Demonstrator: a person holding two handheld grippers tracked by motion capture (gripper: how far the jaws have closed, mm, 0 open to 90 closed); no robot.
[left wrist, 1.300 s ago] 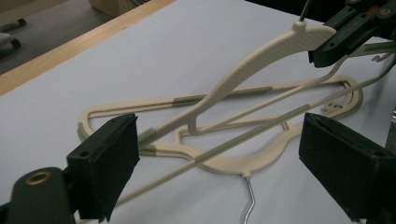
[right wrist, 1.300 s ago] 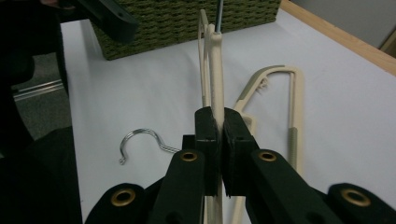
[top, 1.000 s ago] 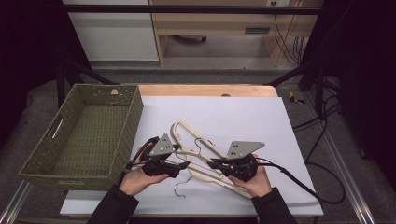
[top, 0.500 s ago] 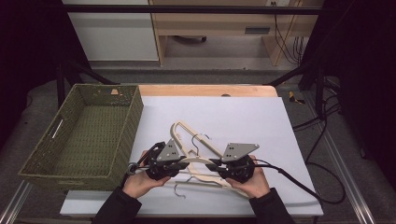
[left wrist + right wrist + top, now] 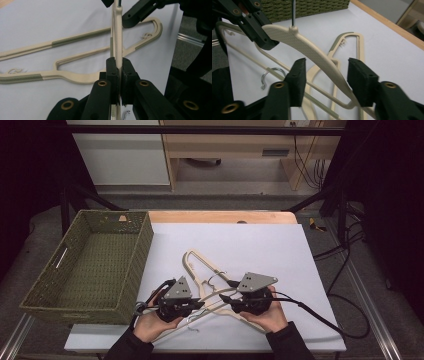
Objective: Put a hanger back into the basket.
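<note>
Your left gripper [image 5: 119, 75] clamps the raised cream plastic hanger [image 5: 117, 32], light, stiff and slippery, above the white table [image 5: 260, 245], while your right gripper [image 5: 325, 80], jaws just opening, straddles its arm untouched; hold the ribbed shoulder.

No text, label, brand, number or sign can be read anywhere here.
</note>
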